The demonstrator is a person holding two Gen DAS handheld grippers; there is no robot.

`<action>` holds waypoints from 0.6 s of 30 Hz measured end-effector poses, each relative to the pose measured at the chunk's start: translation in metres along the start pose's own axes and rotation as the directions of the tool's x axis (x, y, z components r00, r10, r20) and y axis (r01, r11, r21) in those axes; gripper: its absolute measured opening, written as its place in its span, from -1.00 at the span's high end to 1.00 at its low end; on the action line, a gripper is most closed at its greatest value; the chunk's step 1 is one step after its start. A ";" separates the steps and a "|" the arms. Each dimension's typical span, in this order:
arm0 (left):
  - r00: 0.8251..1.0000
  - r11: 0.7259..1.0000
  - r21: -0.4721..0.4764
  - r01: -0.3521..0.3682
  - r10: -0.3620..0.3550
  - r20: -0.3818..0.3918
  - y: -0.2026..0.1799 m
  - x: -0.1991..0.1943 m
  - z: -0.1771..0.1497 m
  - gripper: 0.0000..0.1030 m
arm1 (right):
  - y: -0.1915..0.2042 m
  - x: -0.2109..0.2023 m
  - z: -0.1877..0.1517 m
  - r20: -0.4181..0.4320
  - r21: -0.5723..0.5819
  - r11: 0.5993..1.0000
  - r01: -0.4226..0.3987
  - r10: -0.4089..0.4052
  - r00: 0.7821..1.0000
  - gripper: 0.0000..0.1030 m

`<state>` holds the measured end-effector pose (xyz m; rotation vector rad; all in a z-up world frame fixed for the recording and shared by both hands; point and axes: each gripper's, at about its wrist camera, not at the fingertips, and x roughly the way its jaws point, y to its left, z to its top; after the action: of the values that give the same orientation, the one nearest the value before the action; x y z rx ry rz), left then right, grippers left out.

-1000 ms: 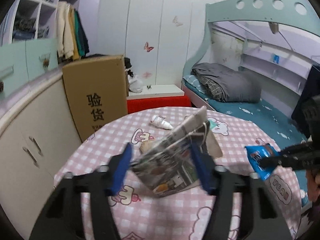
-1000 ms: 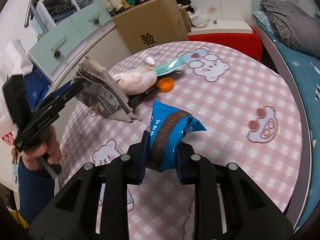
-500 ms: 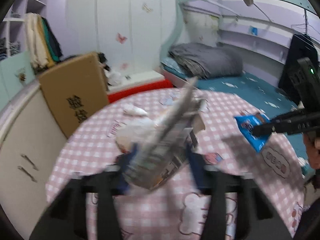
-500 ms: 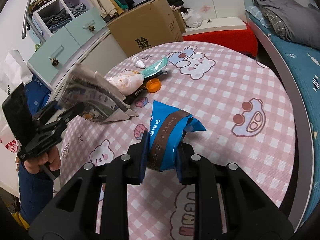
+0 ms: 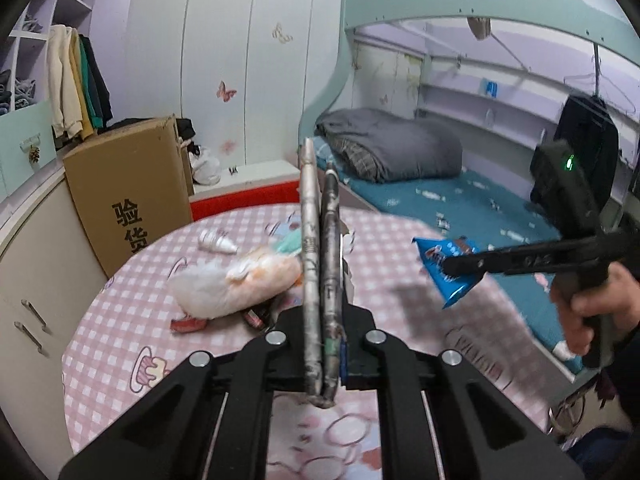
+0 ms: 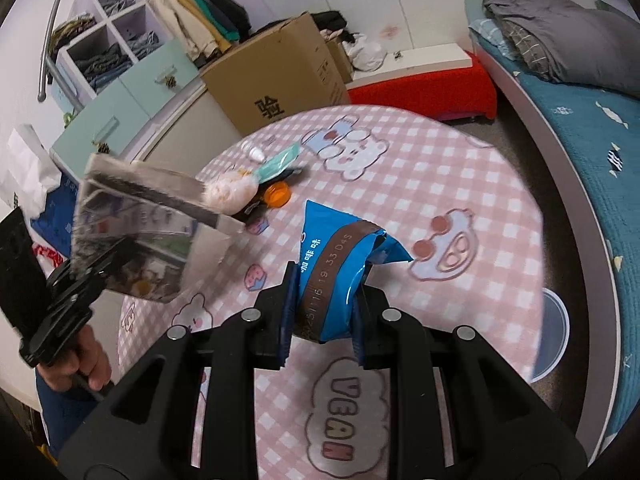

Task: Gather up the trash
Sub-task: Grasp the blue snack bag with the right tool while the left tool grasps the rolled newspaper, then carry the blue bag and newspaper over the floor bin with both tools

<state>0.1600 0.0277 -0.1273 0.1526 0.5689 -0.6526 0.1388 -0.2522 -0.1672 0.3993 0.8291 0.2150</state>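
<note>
From the left wrist view, the left gripper [image 5: 325,340] is clamped on a folded newspaper [image 5: 318,256], held on edge so it stands upright between the fingers, lifted above the round table [image 5: 120,344] with its pink checked cloth. On the table behind the paper lies a whitish crumpled plastic bag [image 5: 228,284], with a small white bottle [image 5: 218,242] farther back, apart from it, and a teal wrapper [image 5: 290,245] peeking out beside the newspaper. A small reddish scrap [image 5: 188,325] lies just in front of the bag. To the right, the right gripper [image 5: 446,268] reaches in from the side, pinching a blue snack packet [image 5: 446,256] in the air near the table's edge. A cardboard box [image 5: 128,188] stands at the left against the cabinets, and a bunk bed [image 5: 440,200] with a grey blanket fills the back.

From the right wrist view, the right gripper [image 6: 323,312] is closed narrowly around the blue snack packet [image 6: 340,276], which sticks up between the fingers above the table [image 6: 460,208]. At the left, the left gripper [image 6: 100,268] holds the folded newspaper [image 6: 140,232] raised over the table's edge, a bit blurred. Behind it on the cloth sit the plastic bag [image 6: 232,196], an orange cap [image 6: 278,194] just beside it, the teal wrapper [image 6: 280,162] and the white bottle [image 6: 256,154]. The cardboard box [image 6: 276,76] stands beyond the table.
</note>
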 end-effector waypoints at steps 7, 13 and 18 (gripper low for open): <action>0.999 0.999 -0.025 0.036 -0.036 0.038 -0.048 0.009 0.035 0.83 | -0.041 -0.032 0.011 0.071 0.037 0.999 0.026 -0.029 0.997 0.55; 0.993 0.992 -0.044 0.119 -0.118 0.019 -0.106 0.050 0.068 0.83 | -0.104 -0.070 0.015 0.137 0.116 0.991 0.073 -0.089 0.987 0.55; 0.983 0.984 -0.023 0.178 -0.179 -0.049 -0.172 0.105 0.088 0.83 | -0.178 -0.099 0.006 0.168 0.230 0.965 0.123 -0.164 0.972 0.55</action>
<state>0.1623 -0.1912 -0.1035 0.1021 0.6420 -0.8191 0.0835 -0.4476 -0.1729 0.5540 0.6952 -0.0503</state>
